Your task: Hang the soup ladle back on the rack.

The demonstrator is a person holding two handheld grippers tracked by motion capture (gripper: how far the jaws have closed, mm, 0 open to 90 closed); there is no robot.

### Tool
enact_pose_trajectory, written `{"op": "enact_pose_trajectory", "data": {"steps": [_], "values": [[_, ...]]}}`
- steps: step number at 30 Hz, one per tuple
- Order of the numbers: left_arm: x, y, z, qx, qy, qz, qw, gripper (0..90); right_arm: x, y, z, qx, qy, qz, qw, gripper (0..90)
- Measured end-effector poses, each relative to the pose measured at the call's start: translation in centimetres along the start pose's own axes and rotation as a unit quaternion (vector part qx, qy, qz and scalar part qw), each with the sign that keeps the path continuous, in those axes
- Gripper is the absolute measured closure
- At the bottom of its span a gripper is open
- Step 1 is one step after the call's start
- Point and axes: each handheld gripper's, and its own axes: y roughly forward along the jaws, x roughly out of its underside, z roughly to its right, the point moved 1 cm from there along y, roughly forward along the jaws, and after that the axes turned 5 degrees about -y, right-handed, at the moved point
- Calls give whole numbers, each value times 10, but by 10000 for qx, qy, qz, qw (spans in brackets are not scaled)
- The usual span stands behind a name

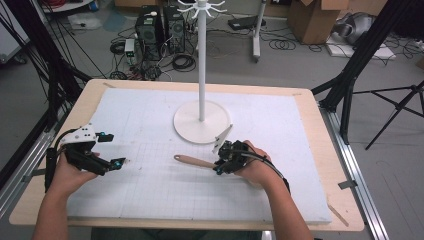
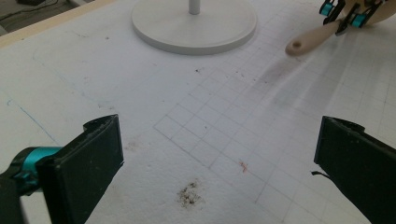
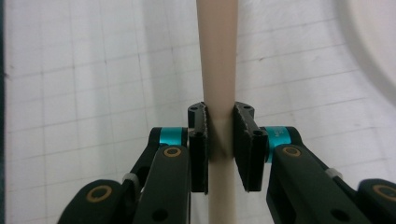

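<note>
Even, soft overhead light on my feeds; nothing dim, little glare.

From the high view I see the white mat [image 1: 150,130] bright and nearly washed out, with only a faint shadow hugging the stand base [image 1: 202,122] toward 6 o'clock. The picture is soft, and the table edges bow slightly. In the left gripper view the near black pads [image 2: 93,154] are blurred while the grid lines stay sharp, smearing toward 2 o'clock. In the right gripper view the wooden handle [image 3: 217,56] is crisp at the jaws, softer at 12 o'clock.
</note>
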Motion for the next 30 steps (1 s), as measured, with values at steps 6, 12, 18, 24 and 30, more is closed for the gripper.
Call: {"op": "enact_pose_trajectory", "data": {"steps": [6,12,18,24,30], "values": [[-2,-2,1,-1,35,29,10000,16,10,-27,1,162,158,652,9976,773],[-2,-2,2,-9,33,51,10000,16,18,-54,1,299,260,1356,9900,772],[-2,-2,2,-4,34,27,10000,16,26,-73,2,512,357,1814,9814,772],[-2,-2,2,-15,34,43,10000,16,28,-89,4,692,418,2114,9741,772],[-3,-4,2,-28,40,70,10000,16,25,-99,6,763,441,2326,9686,772]]}}
